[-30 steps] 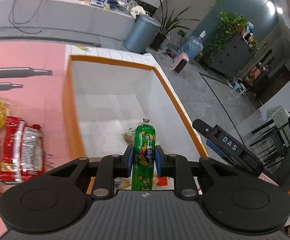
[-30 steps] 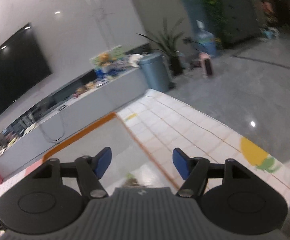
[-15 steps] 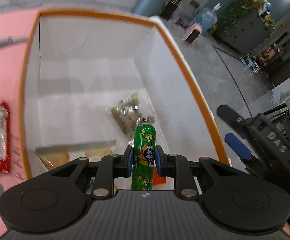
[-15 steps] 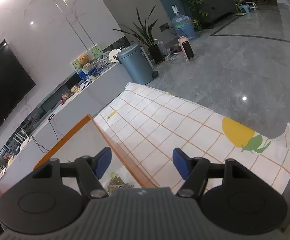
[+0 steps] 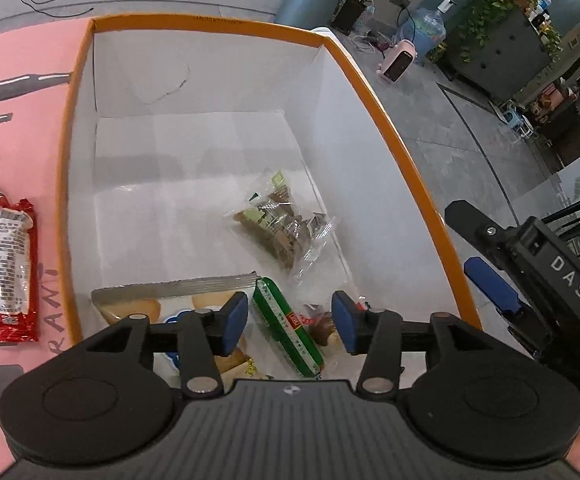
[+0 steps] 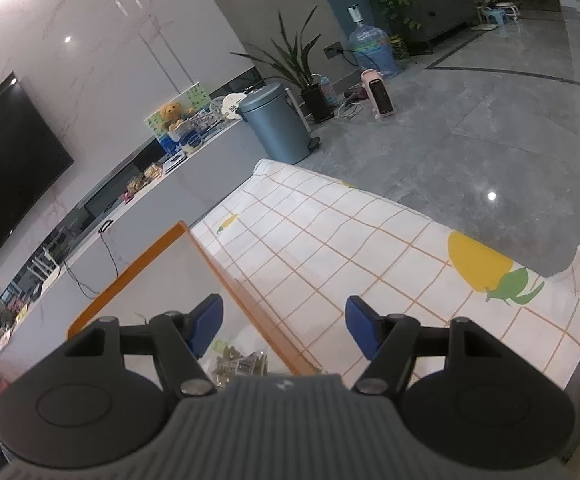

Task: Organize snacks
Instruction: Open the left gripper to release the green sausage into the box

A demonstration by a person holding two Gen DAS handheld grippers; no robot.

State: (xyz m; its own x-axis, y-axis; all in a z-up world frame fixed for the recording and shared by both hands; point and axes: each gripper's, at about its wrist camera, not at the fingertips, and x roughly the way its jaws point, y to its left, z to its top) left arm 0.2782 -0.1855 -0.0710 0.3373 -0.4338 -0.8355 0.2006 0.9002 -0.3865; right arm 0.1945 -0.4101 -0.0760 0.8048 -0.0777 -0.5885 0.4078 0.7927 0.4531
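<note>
My left claw (image 5: pixel 290 322) has just been opening; its jaws stand apart, empty, above the green sausage (image 5: pixel 287 332) lying in the box (image 5: pixel 390 132) beside a clear packet (image 5: pixel 285 224) and biscuits (image 5: pixel 177 300); my right claw (image 6: pixel 283 328) hangs open, holding nothing; red packets (image 5: pixel 3 264) wait on the desk (image 5: pixel 17 60), so sorting looks partly done.

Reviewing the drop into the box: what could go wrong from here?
1. The left tongs have just opened, and the green sausage lies loose between the pads; closing or dipping now could catch it again.
2. The right tongs hang open by the box's orange rim, so pulling the left tongs out sideways might bump them.
3. The red packet lies outside the box.
</note>
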